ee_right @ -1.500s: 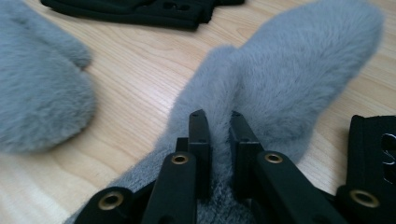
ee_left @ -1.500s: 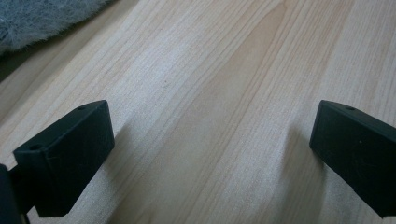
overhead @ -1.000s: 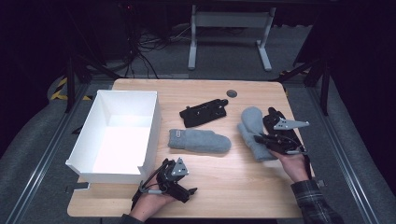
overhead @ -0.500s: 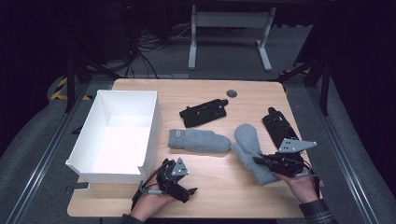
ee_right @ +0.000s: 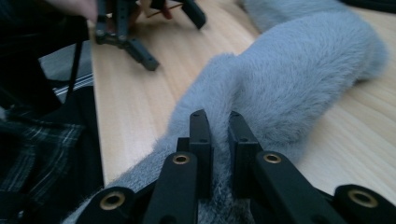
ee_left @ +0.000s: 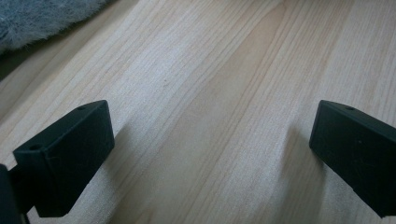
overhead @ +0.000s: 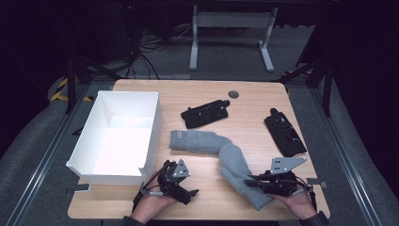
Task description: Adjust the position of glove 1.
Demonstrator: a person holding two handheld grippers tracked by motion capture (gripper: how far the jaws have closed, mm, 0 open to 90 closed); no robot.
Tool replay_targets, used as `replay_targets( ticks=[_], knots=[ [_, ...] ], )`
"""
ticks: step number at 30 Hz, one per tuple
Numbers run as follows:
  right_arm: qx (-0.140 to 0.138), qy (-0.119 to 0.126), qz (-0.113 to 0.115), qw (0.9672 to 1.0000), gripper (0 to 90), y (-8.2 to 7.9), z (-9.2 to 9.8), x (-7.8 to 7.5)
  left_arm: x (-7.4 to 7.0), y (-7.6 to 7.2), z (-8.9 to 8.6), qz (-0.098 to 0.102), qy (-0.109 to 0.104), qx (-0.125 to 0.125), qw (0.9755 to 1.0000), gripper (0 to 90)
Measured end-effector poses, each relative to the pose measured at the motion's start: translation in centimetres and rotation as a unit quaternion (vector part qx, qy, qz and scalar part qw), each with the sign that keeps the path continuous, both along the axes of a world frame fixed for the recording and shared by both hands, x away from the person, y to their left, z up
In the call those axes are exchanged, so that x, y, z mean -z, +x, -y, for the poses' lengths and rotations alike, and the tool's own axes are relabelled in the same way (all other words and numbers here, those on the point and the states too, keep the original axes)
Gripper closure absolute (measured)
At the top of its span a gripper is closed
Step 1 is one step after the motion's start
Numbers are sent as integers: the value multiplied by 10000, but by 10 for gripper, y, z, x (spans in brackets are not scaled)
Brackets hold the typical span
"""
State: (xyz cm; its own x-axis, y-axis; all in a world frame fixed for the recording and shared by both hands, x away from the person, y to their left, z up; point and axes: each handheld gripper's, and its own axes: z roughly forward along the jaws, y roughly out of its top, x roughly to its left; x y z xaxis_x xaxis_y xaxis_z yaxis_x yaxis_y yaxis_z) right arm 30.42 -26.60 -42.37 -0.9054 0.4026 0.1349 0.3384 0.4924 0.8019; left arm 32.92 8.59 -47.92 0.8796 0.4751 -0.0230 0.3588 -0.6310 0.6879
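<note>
The right gripper (overhead: pixel 249 181) pinches the grey mitten (overhead: pixel 242 176) at its 3 o'clock edge. The left gripper (overhead: pixel 190 192) rests wide open. That thin fuzzy pinch may slip if tugged.

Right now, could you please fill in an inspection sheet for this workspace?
Surface: wooden table, dry, no spills seen.
Job's things: grey mitten near the front edge, pinched by the right gripper; second grey mitten lies flat mid-table, its tip meeting the first.
Clutter: white box at the left, nothing seen inside; two black holders; a small dark disc at the back.
Grippers: right gripper shut on the mitten's fur; left gripper open over bare wood.
Cables: a tangle on the floor behind the table.
Surroundings: dark room, a white frame's legs beyond.
</note>
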Motion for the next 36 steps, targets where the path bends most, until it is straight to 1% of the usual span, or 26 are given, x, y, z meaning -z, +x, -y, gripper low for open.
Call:
replay_targets(
  ticks=[2, 5, 8, 9, 11, 12, 13, 14, 15, 17, 18, 19, 20, 21, 22, 23, 25, 26, 27, 28, 29, 30, 32, 34, 36],
  knots=[
    [-137, -44, -4, 9999, 840, -1, -7, 2, 0, 0, 0, -1, 0, -1, 10000, 3],
    [-267, -142, -39, 9995, 839, 0, -15, 7, 0, 0, 0, -1, -1, -2, 10000, 3],
    [-298, -209, -107, 9993, 822, 3, -19, 11, 0, 0, 0, -1, -1, -1, 10000, 3],
    [-288, -262, -133, 9992, 792, 4, -20, 13, 0, 0, 0, -3, -4, -1, 10000, 4],
    [-280, -353, -116, 9989, 684, 4, -21, 15, 0, 0, 0, -4, -10, -15, 10000, 6],
    [-276, -340, -124, 9990, 644, 4, -21, 15, 0, 0, 0, -6, -19, -39, 10000, 8],
    [-276, -340, -124, 9990, 644, 4, -21, 15, 0, 0, 0, -6, -19, -39, 10000, 21],
    [-238, -323, -71, 9992, 611, 3, -20, 13, -2, 0, 0, -8, 25, -82, 10000, 21],
    [-203, -260, -47, 9994, 589, 3, -17, 11, -4, -1, 0, -23, 40, -129, 9999, 58],
    [-114, -166, 21, 9998, 582, 3, -11, 7, -8, -1, 0, -97, 109, -191, 9997, 177],
    [-50, -141, 23, 9999, 599, 3, -7, 5, -10, -1, 1, -107, 158, -205, 9996, 185],
    [10, -159, 40, 9999, 642, 4, -2, 4, -11, -1, 2, -104, 154, -233, 9996, 219],
    [38, -176, 53, 9998, 673, 5, 1, 4, -13, -2, 2, -111, 117, -244, 9996, 263],
    [75, -196, 42, 9998, 708, 6, 5, 4, -16, -1, 4, -142, 25, -262, 9996, 315],
    [132, -229, 24, 9996, 750, 7, 10, 5, -19, -1, 5, -174, -67, -261, 9995, 382],
    [179, -273, 22, 9995, 789, 7, 13, 5, -22, 0, 7, -214, -151, -244, 9994, 490],
    [294, -393, 21, 9988, 833, 8, 19, 8, -26, 4, 12, -246, -252, -252, 9991, 611],
    [330, -458, -3, 9984, 856, 8, 21, 9, -28, 7, 17, -335, -277, -208, 9988, 682],
    [355, -566, -3, 9978, 885, 7, 25, 11, -28, 9, 20, -408, -230, -159, 9988, 769],
    [355, -566, -3, 9978, 885, 7, 25, 11, -28, 9, 20, -408, -230, -159, 9988, 830],
    [362, -628, -16, 9974, 899, 6, 26, 12, -27, 11, 24, -443, -215, -160, 9987, 830],
    [360, -690, -23, 9970, 900, 5, 28, 14, -26, 13, 28, -479, -166, -148, 9986, 870],
    [320, -822, -64, 9961, 900, 4, 30, 17, -24, 17, 39, -543, -99, -127, 9984, 900],
    [279, -901, -134, 9955, 900, 2, 30, 20, -23, 20, 45, -551, -93, -118, 9984, 900],
    [216, -1002, -165, 9946, 900, 1, 28, 23, -22, 23, 53, -580, -29, -78, 9983, 900]
  ],
)
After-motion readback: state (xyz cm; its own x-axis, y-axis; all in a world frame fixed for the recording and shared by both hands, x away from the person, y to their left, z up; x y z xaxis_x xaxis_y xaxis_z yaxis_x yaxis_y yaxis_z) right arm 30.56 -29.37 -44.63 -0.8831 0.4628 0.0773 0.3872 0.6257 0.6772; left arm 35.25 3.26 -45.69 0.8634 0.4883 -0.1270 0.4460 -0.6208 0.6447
